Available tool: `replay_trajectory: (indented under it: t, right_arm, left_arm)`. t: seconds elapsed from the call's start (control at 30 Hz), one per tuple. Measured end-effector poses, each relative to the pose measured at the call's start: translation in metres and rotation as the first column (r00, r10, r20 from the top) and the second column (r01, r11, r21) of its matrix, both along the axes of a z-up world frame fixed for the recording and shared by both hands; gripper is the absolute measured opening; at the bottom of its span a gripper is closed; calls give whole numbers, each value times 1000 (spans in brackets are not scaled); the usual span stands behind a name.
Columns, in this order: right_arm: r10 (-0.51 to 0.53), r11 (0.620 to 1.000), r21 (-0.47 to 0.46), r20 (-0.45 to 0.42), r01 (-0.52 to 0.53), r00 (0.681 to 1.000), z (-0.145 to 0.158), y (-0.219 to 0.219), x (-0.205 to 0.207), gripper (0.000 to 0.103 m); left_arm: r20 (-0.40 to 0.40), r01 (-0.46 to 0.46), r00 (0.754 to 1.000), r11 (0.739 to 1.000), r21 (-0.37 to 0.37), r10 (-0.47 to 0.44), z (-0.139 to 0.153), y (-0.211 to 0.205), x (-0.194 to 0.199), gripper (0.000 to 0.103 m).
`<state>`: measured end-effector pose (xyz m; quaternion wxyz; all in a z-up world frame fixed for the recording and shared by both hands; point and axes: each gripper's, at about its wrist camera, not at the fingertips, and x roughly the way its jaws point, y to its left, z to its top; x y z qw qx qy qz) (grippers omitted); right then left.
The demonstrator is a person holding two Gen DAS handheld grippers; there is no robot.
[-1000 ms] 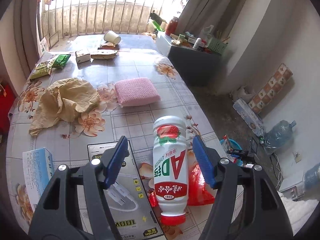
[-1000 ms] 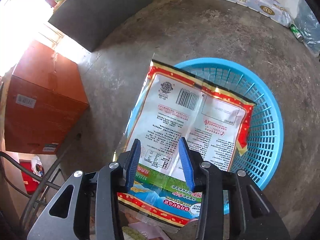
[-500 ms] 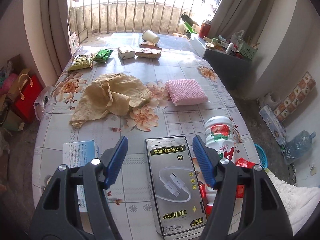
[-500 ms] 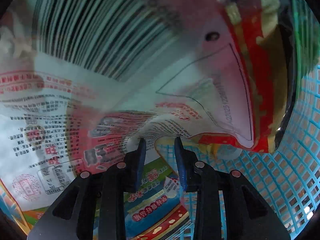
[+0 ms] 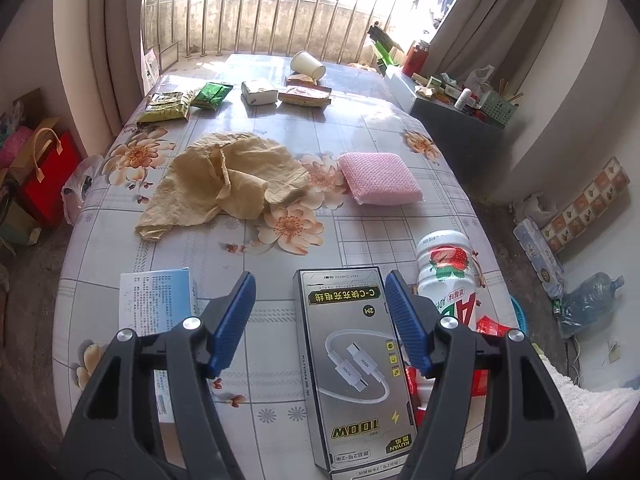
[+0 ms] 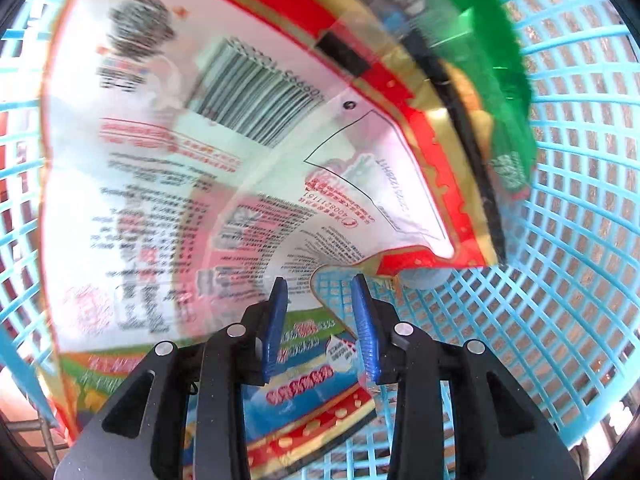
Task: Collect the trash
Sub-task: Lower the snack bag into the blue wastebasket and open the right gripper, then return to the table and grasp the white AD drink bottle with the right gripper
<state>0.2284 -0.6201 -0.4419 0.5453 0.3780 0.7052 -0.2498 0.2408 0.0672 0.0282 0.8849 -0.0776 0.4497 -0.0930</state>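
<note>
My left gripper [image 5: 319, 284] hangs open over the flowered table [image 5: 400, 236]. A silver cable box [image 5: 352, 360] lies flat under the gap between its fingers, untouched. A white drink bottle [image 5: 448, 276] lies just right of the right finger, on a red wrapper [image 5: 486, 328]. My right gripper [image 6: 319, 280] points down inside the blue basket [image 6: 580, 240]. Its jaws are opening, with the lower end of a large red-and-white snack bag [image 6: 200, 160] between the pads. The bag curls against the basket wall. A green wrapper [image 6: 480, 60] lies behind it.
On the table lie a blue-and-white box [image 5: 156, 300], a crumpled yellow cloth [image 5: 228, 176], a pink sponge [image 5: 380, 178], snack packets [image 5: 168, 106], a tissue pack [image 5: 259, 92] and a tipped paper cup [image 5: 307, 65]. The basket's rim [image 5: 519, 312] shows past the table's right edge.
The left gripper shifted left, from around the bottle to over the cable box. The right gripper sank with the snack bag from above the basket down inside it.
</note>
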Motion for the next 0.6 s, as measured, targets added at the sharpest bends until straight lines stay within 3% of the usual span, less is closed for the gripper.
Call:
replay_trajectory:
  t: [0.17,0.3,0.43,0.6]
  right_arm:
    - [-109,994,2,223,112,969,75,-16,-36,37]
    - [-99,991,-49,388,128,916,154,-7,-76,40]
    - [-31,988,-109,547,108,836,240,28,-106,47]
    - [71,989,-141,708,42,702,327,93,-143,56]
  left_arm:
    - [31,18,999,999,-38,-17,9,4,-19,63]
    - [57,20,998,999,-32,-18,11,10,-38,64]
    - [53,12,999,998,-66,-9,5,23,-56,67]
    - [35,-18,999,996,-89,22,-9,40,-73,67]
